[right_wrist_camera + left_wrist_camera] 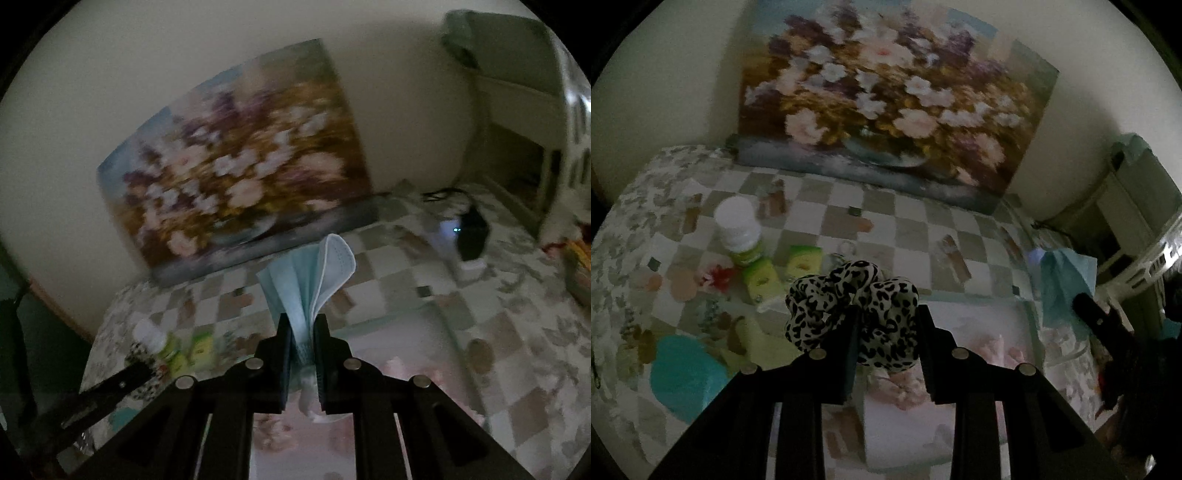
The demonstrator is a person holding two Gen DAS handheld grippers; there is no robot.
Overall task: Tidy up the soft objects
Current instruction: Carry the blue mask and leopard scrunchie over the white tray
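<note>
The leopard-print scrunchie (849, 314) sits dead centre in the left wrist view, pinched between the two black fingers of the left gripper (886, 317) and bunched up above the table. Over in the right wrist view, a light blue face mask (314, 280) is squeezed between the fingers of the right gripper (303, 328), fanning upward from the tips in the middle of the frame. You can also catch that mask at the right edge of the left view (1065, 284). Lower down, under both grippers, there's a pale pink box (964, 373) with some soft pinkish stuff in it, pretty blurry. Left of the scrunchie: a white-capped bottle (738, 232) with a green label, two yellow-green sponges (783, 273) and a teal lid (683, 373) in the lower left. Everything's on a checkered tablecloth (923, 229), with a big flower painting (886, 99) leaning on the wall across the top.
</note>
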